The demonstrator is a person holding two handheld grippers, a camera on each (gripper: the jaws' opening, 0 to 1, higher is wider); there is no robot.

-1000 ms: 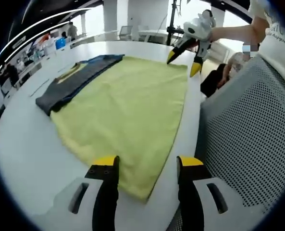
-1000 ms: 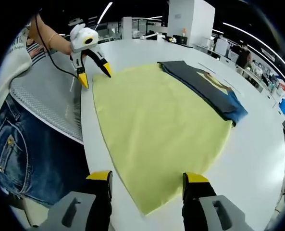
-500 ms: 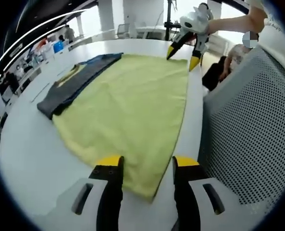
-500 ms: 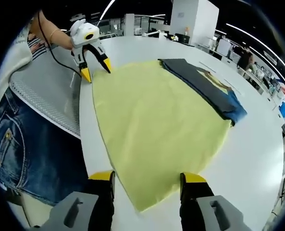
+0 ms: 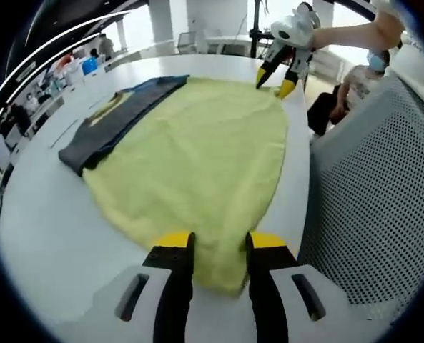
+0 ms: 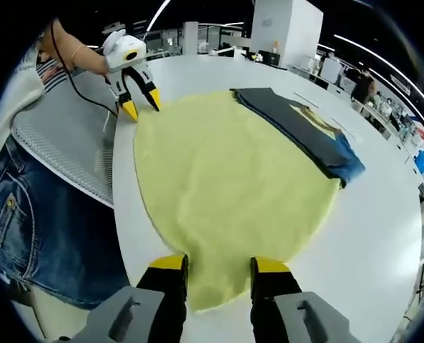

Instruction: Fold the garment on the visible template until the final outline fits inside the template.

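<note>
Yellow garment (image 5: 197, 153): spread flat on the white surface (image 5: 40, 221), one corner at each pair of fingers.

Left gripper (image 5: 213, 246): yellow-tipped fingers nearly closed, pinching the near corner of the garment, which bunches between them. In the right gripper view it sits at the far corner (image 6: 140, 103).

Right gripper (image 6: 219, 268): fingers drawn close, cloth corner gripped between them (seen far off in the left gripper view (image 5: 277, 80)).

Dark folded cloth (image 6: 304, 132): beyond the fingers, touching the garment's far edge.

one yellow cloth (image 5: 197, 153), one dark garment (image 5: 115, 118), two grippers (image 5: 210, 250) (image 6: 217, 268).
</note>
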